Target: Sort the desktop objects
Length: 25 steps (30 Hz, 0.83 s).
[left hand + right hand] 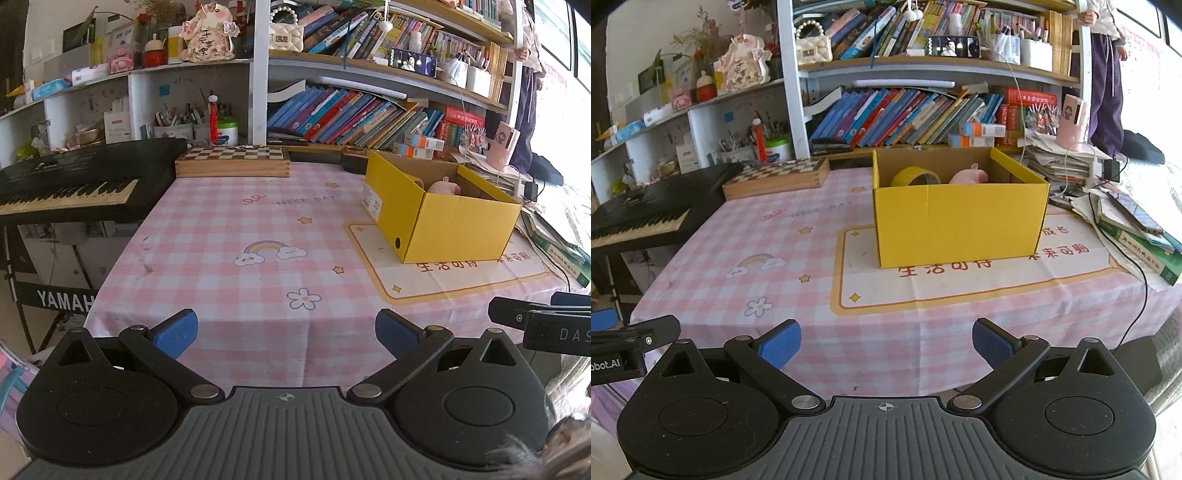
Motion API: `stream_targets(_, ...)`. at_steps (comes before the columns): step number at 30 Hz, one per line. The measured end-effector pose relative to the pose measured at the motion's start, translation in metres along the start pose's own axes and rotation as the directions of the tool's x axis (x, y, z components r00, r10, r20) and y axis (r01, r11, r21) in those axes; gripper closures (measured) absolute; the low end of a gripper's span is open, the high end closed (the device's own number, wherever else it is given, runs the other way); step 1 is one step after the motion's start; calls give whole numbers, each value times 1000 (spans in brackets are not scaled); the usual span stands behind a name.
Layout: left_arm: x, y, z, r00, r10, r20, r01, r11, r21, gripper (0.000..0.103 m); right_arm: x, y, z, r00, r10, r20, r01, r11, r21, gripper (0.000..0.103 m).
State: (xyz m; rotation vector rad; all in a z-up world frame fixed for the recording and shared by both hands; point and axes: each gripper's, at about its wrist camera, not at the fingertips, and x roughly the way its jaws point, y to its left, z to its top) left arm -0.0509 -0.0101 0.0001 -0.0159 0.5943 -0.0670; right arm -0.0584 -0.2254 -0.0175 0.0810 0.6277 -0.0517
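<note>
- Left gripper: lower centre of frame, jaws spread wide, holding nothing.
- Right gripper: lower centre, jaws wide, holding nothing.
- Yellow box: mid-frame on pink checked tablecloth.
- Yellow tape roll, pink object: inside box.
- Chessboard: upper left, beside keyboard.

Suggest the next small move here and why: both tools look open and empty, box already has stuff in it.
Probably hold both back at the near table edge and pan for leftovers. The left tool and right tool are open and empty, the yellow box already holds a tape roll and a pink item, and no loose object shows on the checked tablecloth ahead.
</note>
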Motion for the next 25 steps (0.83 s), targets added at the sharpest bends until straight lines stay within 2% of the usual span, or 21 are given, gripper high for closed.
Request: stream_targets(25,2,-4,0,1000,-15,-5,15,1000,6,0,7,-2,1,999,15,-31,-15,1000,1,2)
